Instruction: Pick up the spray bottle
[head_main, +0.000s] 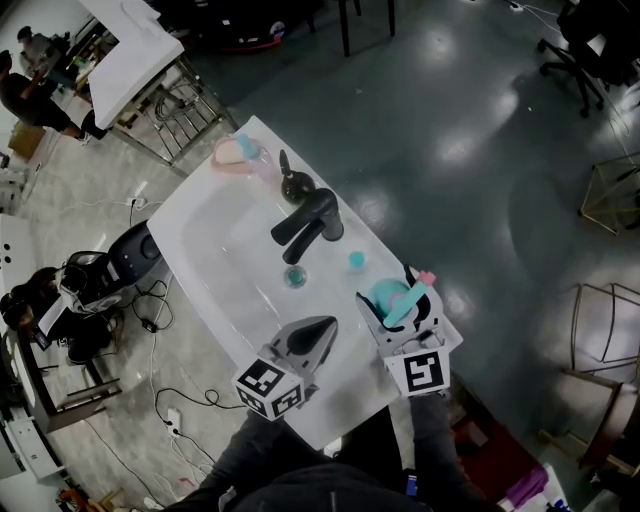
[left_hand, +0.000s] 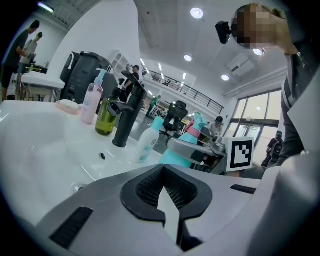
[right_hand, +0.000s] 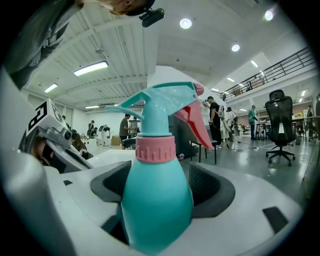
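Note:
The spray bottle (head_main: 384, 295) is teal with a pink collar and a pink trigger. It stands upright between the jaws of my right gripper (head_main: 400, 298), which is shut on its body, over the right end of the white sink counter (head_main: 345, 410). In the right gripper view the spray bottle (right_hand: 157, 195) fills the gap between both pads, its nozzle pointing left. My left gripper (head_main: 322, 330) hovers over the counter's front edge, just left of the bottle, with its jaws together and nothing in them. From the left gripper view the bottle (left_hand: 192, 134) shows at right, held in the other gripper.
A black faucet (head_main: 310, 222) stands behind the basin (head_main: 225, 250), with the drain (head_main: 295, 277) below it. A small white bottle with a teal cap (head_main: 357, 260), an olive-green bottle (head_main: 292, 183) and a pink soap dish (head_main: 232, 152) line the back edge. Cables and gear lie on the floor at left.

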